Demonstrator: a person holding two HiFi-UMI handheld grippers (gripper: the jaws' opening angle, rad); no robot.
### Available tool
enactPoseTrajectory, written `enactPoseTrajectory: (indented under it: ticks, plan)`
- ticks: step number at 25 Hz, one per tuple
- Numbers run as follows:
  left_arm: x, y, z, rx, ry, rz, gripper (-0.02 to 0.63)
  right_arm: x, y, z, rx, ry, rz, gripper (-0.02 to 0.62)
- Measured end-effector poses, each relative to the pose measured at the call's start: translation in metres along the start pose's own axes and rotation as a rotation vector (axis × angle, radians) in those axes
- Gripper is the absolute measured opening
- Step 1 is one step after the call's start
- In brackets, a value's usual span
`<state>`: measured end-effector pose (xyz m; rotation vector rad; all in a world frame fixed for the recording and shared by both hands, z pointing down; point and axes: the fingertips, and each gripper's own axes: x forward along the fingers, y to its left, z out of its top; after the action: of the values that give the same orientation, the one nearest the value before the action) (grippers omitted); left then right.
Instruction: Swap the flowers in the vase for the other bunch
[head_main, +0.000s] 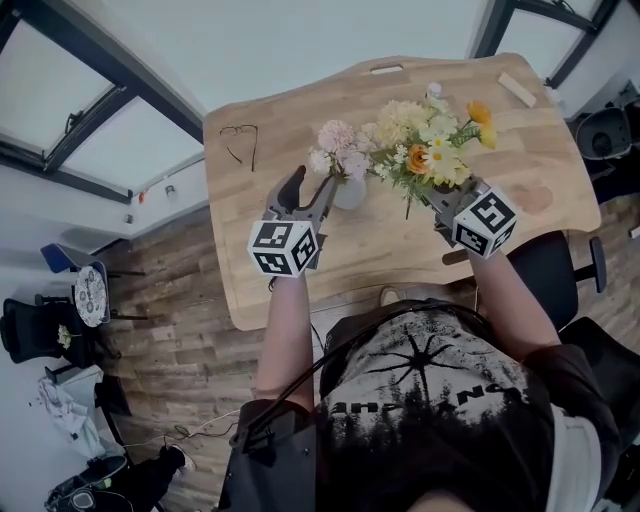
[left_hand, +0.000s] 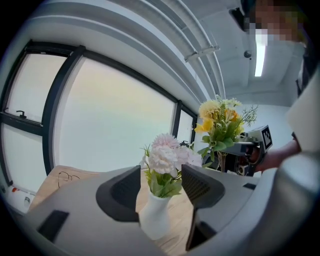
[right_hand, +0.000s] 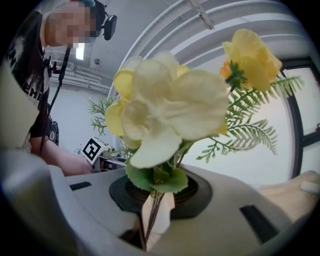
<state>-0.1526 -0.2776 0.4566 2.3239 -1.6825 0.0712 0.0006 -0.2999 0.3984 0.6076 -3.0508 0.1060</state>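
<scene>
A small white vase (head_main: 349, 192) with pink and white flowers (head_main: 338, 145) stands on the wooden table (head_main: 400, 250). My left gripper (head_main: 310, 188) is open, one jaw on each side of the vase (left_hand: 156, 217) just below the blooms (left_hand: 165, 155); gaps show on both sides and the pads do not press. My right gripper (head_main: 440, 205) is shut on the stems (right_hand: 152, 215) of a yellow and orange bunch (head_main: 430, 140), holding it upright above the table to the right of the vase. That bunch (right_hand: 170, 107) fills the right gripper view.
Eyeglasses (head_main: 240, 145) lie at the table's far left corner. A pale wooden block (head_main: 517, 88) sits near the far right edge and a small white object (head_main: 433, 90) behind the flowers. An office chair (head_main: 560, 270) stands by the table's right side.
</scene>
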Motion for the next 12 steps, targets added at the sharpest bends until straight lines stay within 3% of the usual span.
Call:
enactPoseTrajectory:
  ticks: [12]
  plan:
    - [0.020,0.008,-0.001,-0.007,0.029,-0.010,0.264,0.001,-0.002,-0.002,0.000,0.008,-0.015,0.081]
